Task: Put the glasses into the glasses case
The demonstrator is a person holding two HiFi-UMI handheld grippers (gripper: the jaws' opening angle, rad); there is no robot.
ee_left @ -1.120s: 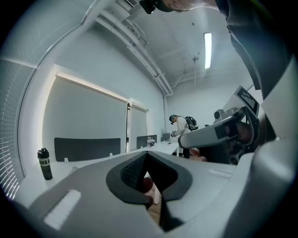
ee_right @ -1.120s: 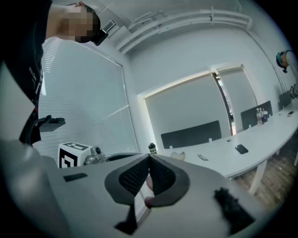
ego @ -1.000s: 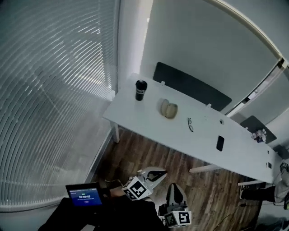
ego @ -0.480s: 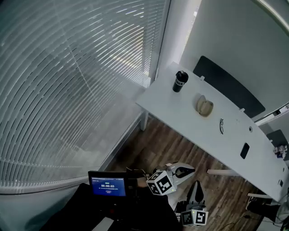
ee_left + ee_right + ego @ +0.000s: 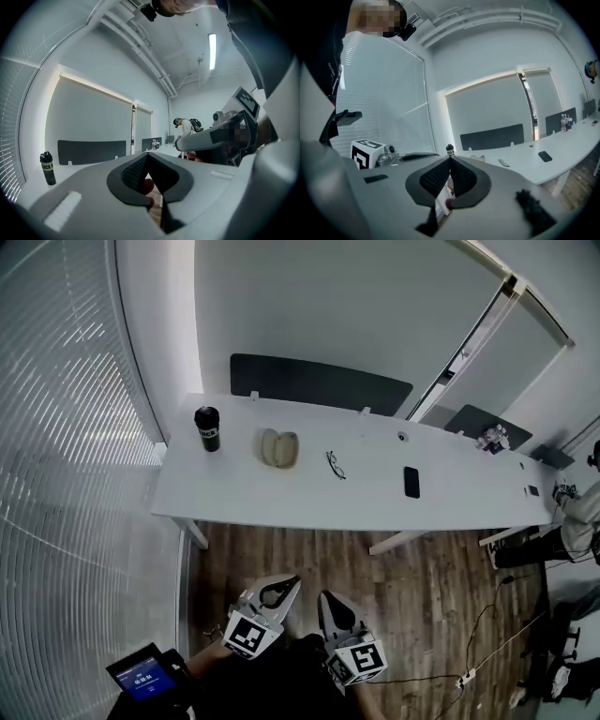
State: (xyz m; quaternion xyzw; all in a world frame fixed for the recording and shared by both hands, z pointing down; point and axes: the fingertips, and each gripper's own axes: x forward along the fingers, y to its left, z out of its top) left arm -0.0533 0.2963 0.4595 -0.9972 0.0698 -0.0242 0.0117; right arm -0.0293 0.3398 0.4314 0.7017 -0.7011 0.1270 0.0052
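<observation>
The left claw (image 5: 279,591) and right claw (image 5: 334,607) are held shut and empty, well apart from the table (image 5: 450,510); the thin glasses (image 5: 335,465) near the glasses case (image 5: 279,448) may be skidded away if nudged by unopened jaws.

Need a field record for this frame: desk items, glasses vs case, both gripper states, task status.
desk: long white desk
bottle: black cylindrical bottle, upright, near the desk's left end
case: beige clamshell glasses case, appears open, right of the bottle
glasses: dark-framed glasses, flat on the desk, right of the case, not touching it
phone: flat black phone, further right
left gripper: shut, empty, short of the desk
right gripper: shut, empty, short of the desk
task: glasses not yet in case
</observation>
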